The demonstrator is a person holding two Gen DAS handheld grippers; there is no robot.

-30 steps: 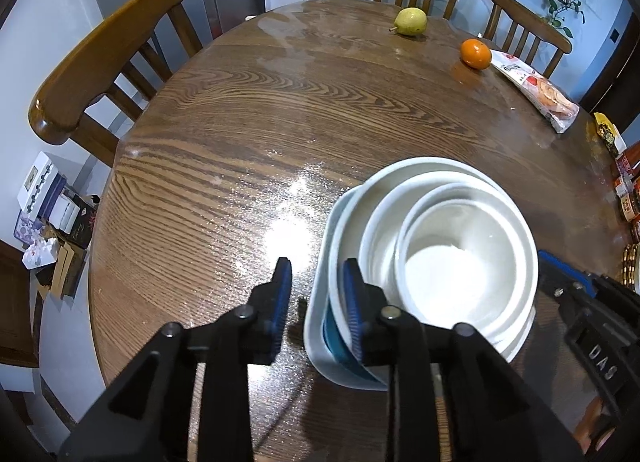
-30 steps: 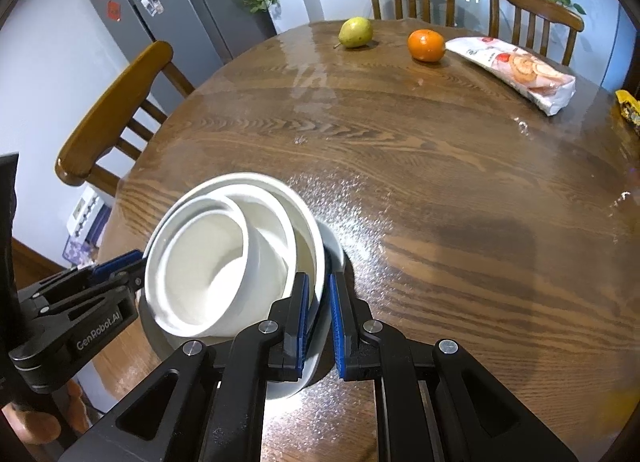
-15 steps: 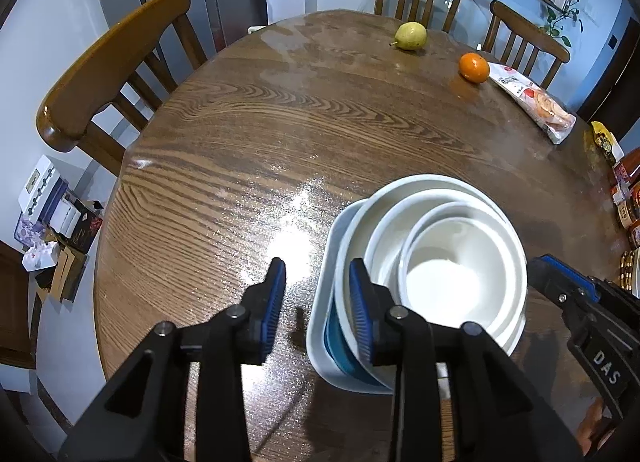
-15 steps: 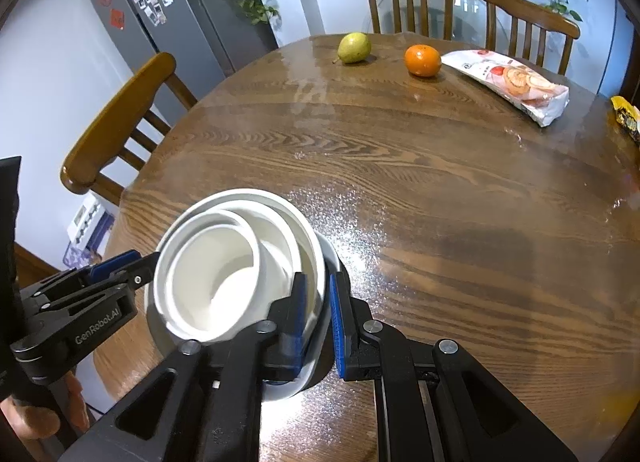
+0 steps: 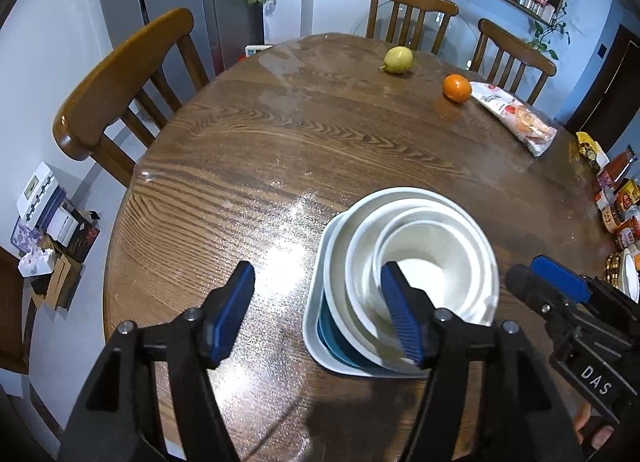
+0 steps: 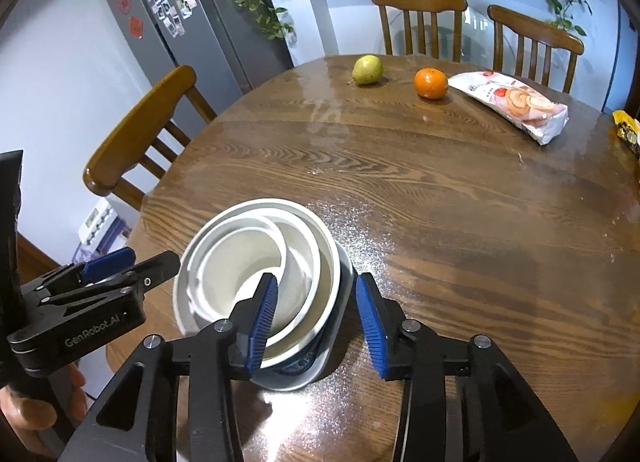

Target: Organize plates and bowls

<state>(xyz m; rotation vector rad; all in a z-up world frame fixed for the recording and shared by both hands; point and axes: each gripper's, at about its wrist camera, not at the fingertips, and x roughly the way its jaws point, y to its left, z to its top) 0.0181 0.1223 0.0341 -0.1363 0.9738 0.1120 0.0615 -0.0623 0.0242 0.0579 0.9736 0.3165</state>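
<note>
From my left gripper (image 5: pixel 320 314) I look down on a stack of dishes (image 5: pixel 404 282) sitting near the table (image 5: pixel 280 158) edge closest to me: white bowls nested one inside another, resting on what looks like a blue dish, all on a white plate (image 5: pixel 316 338) with rounded corners. My left gripper's jaws stand wide apart with nothing between them; one blue pad (image 5: pixel 234 314) hangs over bare wood and the other sits in front of the stack's near rim, though I cannot tell whether it touches the rim. The right gripper (image 5: pixel 560 294) shows at the right side of this view, just beside the stack. From the right gripper's (image 6: pixel 316 322) own camera, its jaws are also spread wide and hold nothing; the stack (image 6: pixel 256 274) lies partly between them, with one pad overlapping the bowls and the other just beside the plate's (image 6: pixel 340 294) outer edge. The left gripper (image 6: pixel 104 274) appears at the far side of the stack in that view, close to the bowls' rim. Far across the table sit a pear (image 5: pixel 398 59), an orange (image 5: pixel 456 88) and a snack packet (image 5: pixel 516 120), well apart from the dishes. More packets (image 5: pixel 616 198) crowd the table's right edge. Wooden chairs (image 5: pixel 120 94) ring the table and a grey fridge (image 6: pixel 192 22) stands behind.
</note>
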